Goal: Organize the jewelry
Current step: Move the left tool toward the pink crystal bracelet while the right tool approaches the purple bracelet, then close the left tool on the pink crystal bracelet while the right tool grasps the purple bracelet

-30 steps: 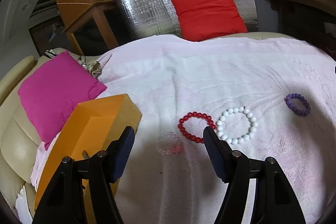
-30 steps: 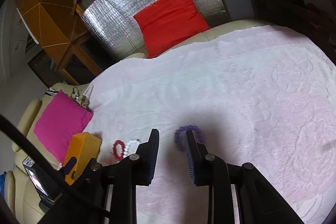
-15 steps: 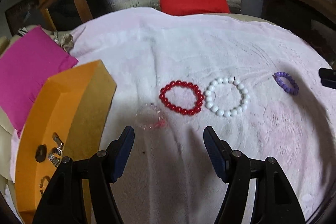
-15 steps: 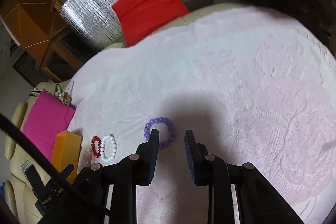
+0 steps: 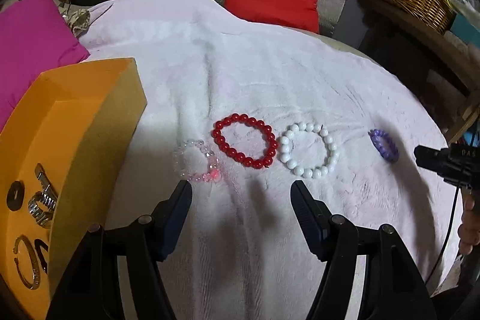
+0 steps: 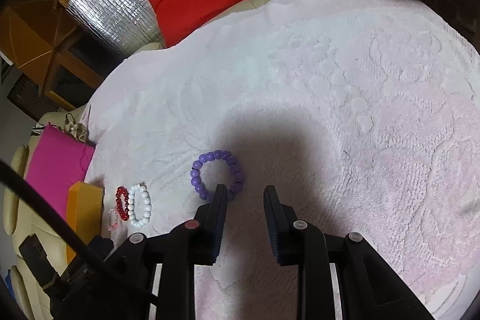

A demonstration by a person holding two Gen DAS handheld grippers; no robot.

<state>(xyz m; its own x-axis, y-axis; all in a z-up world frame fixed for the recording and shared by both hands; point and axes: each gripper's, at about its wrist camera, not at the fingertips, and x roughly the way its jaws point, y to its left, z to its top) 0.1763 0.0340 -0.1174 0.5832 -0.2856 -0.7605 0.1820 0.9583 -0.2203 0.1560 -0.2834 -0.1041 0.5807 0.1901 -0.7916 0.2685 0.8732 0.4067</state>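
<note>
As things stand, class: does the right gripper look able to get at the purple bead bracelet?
Probably yes. The right gripper is open, and the purple bead bracelet lies flat on the pink towel just ahead of its left finger, with nothing between them; it would need shifting slightly left.

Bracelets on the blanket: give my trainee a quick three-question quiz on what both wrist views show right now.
1. True or false: the left gripper is shut on the red bracelet.
2. Which bracelet lies nearest the right gripper? A) white bracelet B) purple bracelet C) clear pink bracelet
3. Fill in: the bracelet closest to the orange box is the ____ one.

Key: 1 false, its jaws are open and empty; 2 B; 3 clear pink.
</note>
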